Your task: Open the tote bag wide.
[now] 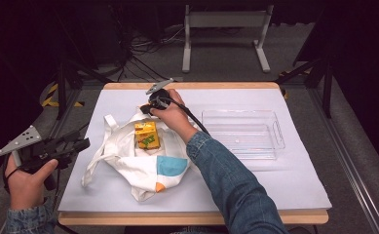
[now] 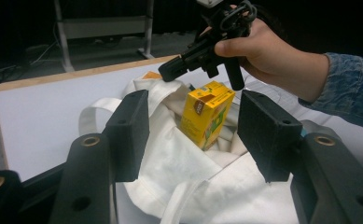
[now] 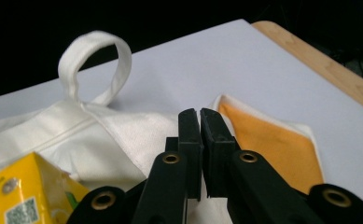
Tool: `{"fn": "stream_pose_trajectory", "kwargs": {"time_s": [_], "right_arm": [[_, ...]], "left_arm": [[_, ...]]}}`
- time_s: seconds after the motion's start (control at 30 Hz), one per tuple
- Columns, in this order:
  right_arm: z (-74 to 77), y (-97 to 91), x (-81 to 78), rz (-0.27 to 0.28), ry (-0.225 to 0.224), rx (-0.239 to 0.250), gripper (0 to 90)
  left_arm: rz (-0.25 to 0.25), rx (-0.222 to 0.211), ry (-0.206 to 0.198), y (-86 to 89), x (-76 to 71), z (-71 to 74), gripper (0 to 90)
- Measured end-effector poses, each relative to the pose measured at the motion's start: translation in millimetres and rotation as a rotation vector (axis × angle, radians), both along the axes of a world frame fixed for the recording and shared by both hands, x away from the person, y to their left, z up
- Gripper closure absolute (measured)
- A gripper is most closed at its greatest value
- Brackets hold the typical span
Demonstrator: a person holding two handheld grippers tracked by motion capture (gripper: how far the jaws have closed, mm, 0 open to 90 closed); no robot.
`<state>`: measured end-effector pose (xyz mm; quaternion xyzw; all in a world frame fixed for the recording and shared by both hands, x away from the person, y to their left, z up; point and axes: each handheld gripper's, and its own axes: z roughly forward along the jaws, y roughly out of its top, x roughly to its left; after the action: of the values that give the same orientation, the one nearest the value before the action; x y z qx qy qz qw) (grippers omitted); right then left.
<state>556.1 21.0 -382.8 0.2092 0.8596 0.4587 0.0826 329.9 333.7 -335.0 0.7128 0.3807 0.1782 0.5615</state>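
A white cloth tote bag (image 1: 128,163) lies crumpled on the white mat, with a yellow juice carton (image 1: 146,135) resting on its open top. My right gripper (image 1: 144,109) is at the bag's far edge. In the right gripper view its jaws (image 3: 200,116) stand pressed together over the bag (image 3: 118,126), beside an orange patch (image 3: 268,140); I cannot tell whether cloth is pinched. My left gripper (image 1: 82,144) hovers off the table's left edge. It (image 2: 193,109) is open with nothing between its jaws and looks toward the carton (image 2: 206,114).
A clear plastic tray (image 1: 240,134) sits on the mat right of the bag. One bag handle (image 3: 95,46) stands up in a loop; another trails toward the mat's left side (image 1: 95,161). The wooden table edge (image 1: 192,217) frames the mat.
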Motion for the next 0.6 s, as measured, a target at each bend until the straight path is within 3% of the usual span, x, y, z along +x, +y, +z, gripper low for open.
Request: {"fn": "stream_pose_trajectory", "kwargs": {"time_s": [0.33,0.43,0.6], "right_arm": [[-18.0,5.5,-2.0,0.030,0.028,-0.051,88.6],[-22.4,5.1,0.0,0.026,0.056,-0.046,89.2],[-24.4,5.7,0.7,0.033,0.060,-0.056,89.2]], "left_arm": [[0.001,0.001,-0.003,0.8,0.2,0.2,44.6],[0.000,0.001,-0.002,0.9,0.2,0.3,44.6],[-0.004,0.001,-0.003,0.3,0.8,0.7,44.6]]}}
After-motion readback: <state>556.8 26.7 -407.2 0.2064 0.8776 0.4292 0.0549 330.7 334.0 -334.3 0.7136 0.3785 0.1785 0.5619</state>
